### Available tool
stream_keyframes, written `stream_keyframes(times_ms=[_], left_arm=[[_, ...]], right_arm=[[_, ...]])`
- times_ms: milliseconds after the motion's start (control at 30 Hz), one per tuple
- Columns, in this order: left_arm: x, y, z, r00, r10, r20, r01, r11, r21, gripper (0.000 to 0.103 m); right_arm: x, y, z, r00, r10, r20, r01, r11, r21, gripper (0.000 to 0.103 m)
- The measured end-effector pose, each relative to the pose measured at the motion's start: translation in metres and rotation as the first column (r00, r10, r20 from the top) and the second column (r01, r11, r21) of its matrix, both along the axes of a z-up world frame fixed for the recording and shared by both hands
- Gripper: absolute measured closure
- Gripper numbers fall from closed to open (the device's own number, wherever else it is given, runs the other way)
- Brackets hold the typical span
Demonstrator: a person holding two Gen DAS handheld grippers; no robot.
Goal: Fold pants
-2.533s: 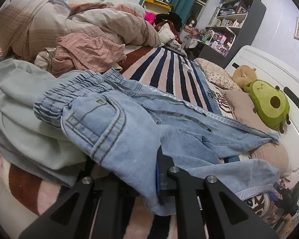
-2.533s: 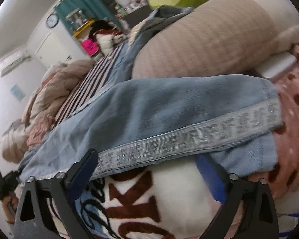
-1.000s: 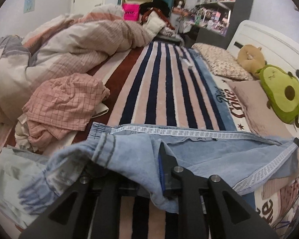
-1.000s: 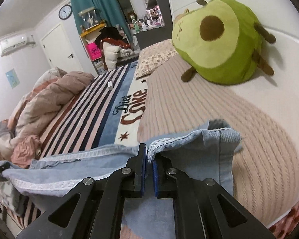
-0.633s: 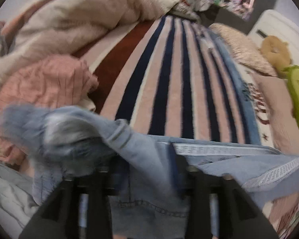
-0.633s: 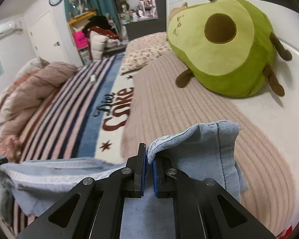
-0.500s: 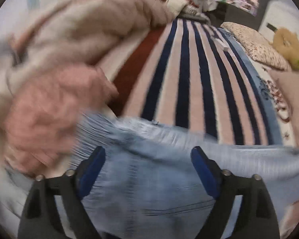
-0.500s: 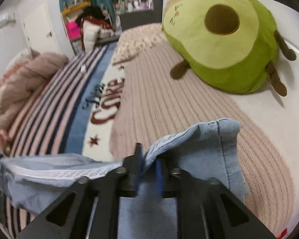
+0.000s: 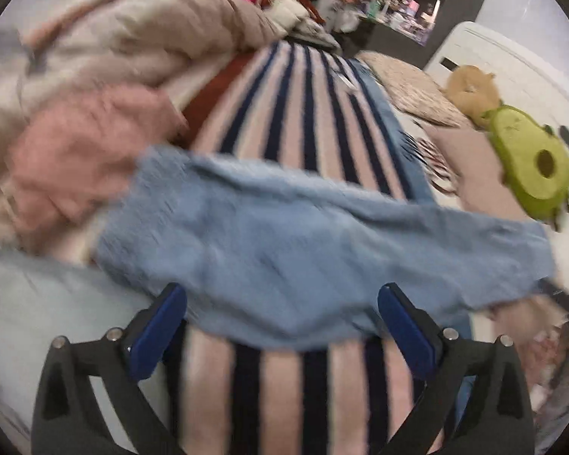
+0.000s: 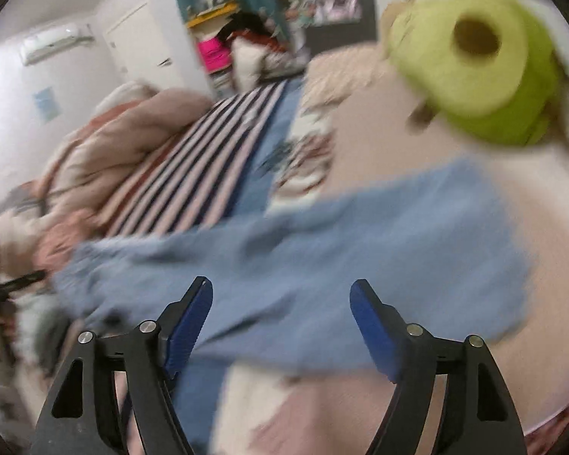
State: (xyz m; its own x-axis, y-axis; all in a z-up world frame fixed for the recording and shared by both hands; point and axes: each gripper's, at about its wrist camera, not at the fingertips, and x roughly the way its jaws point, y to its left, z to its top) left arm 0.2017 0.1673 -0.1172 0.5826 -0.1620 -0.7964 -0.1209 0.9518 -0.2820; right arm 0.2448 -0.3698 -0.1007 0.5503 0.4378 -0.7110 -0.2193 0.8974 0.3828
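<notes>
The light blue denim pants [image 9: 292, 242] lie folded lengthwise across the striped bed, blurred by motion. My left gripper [image 9: 282, 309] hangs over their near edge at the waist end, its jaws still opening and wide apart, with no pad touching cloth. In the right wrist view the pants [image 10: 322, 250] stretch from the left up onto a beige pillow. My right gripper [image 10: 282, 305] is above the leg end, its jaws opening too, the blue pads clear of the denim.
A striped blanket [image 9: 303, 102] covers the bed. A pink checked garment [image 9: 83, 151] and a heaped duvet [image 9: 140, 34] lie at the left. A green avocado plush [image 9: 527, 163] rests on the pillows by the white headboard [image 9: 512, 60]. A pale garment [image 9: 22, 303] lies at the near left.
Both grippers were shut on the pants a second ago, left at the waist, right at the hem. Both have let go and opened, and the pants have dropped flat onto the bed.
</notes>
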Motion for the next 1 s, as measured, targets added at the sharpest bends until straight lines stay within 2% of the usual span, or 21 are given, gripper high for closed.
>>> stream_keyframes(times_ms=[100, 233, 367, 467, 633, 700, 767, 800, 900, 933, 967, 1000], left_arm=[[-0.004, -0.008, -0.024, 1.000, 0.004, -0.030, -0.007, 0.995, -0.103, 0.003], [0.006, -0.002, -0.053, 0.993, 0.098, -0.071, -0.110, 0.976, -0.188, 0.003], [0.025, 0.012, -0.075, 0.977, 0.186, -0.103, -0.205, 0.952, -0.226, 0.003], [0.039, 0.018, -0.087, 0.962, 0.231, -0.145, -0.262, 0.929, -0.260, 0.003], [0.058, 0.019, -0.099, 0.942, 0.262, -0.208, -0.310, 0.918, -0.246, 0.003], [0.065, 0.017, -0.099, 0.935, 0.280, -0.218, -0.327, 0.919, -0.221, 0.003], [0.070, 0.012, -0.098, 0.925, 0.300, -0.233, -0.345, 0.920, -0.185, 0.003], [0.074, 0.007, -0.096, 0.926, 0.299, -0.229, -0.336, 0.930, -0.147, 0.003], [0.083, -0.010, -0.096, 0.928, 0.297, -0.224, -0.313, 0.949, -0.037, 0.003], [0.085, -0.013, -0.096, 0.929, 0.298, -0.221, -0.309, 0.951, -0.017, 0.004], [0.087, -0.016, -0.097, 0.926, 0.304, -0.222, -0.310, 0.951, 0.008, 0.009], [0.088, -0.017, -0.096, 0.922, 0.319, -0.221, -0.320, 0.947, 0.031, 0.015]], right_arm=[[-0.011, 0.016, -0.047, 0.991, 0.050, -0.123, -0.036, 0.993, 0.116, 0.024], [-0.016, 0.033, -0.085, 0.990, 0.004, -0.140, 0.014, 0.992, 0.128, 0.022], [-0.011, 0.045, -0.087, 0.992, -0.097, -0.085, 0.108, 0.985, 0.136, 0.001], [-0.002, 0.060, -0.090, 0.973, -0.200, -0.116, 0.206, 0.978, 0.041, 0.000], [0.008, 0.075, -0.101, 0.934, -0.325, -0.149, 0.339, 0.938, 0.078, 0.001], [0.016, 0.080, -0.106, 0.916, -0.373, -0.149, 0.385, 0.921, 0.054, 0.001], [0.027, 0.082, -0.107, 0.896, -0.426, -0.125, 0.430, 0.903, 0.003, 0.009], [0.034, 0.081, -0.107, 0.881, -0.459, -0.114, 0.461, 0.887, -0.013, 0.012], [0.046, 0.076, -0.106, 0.864, -0.492, -0.109, 0.493, 0.870, -0.013, 0.029], [0.049, 0.074, -0.104, 0.863, -0.497, -0.094, 0.496, 0.868, -0.030, 0.044], [0.052, 0.077, -0.103, 0.864, -0.499, -0.075, 0.496, 0.867, -0.055, 0.063], [0.054, 0.077, -0.101, 0.868, -0.493, -0.057, 0.488, 0.869, -0.075, 0.072]])
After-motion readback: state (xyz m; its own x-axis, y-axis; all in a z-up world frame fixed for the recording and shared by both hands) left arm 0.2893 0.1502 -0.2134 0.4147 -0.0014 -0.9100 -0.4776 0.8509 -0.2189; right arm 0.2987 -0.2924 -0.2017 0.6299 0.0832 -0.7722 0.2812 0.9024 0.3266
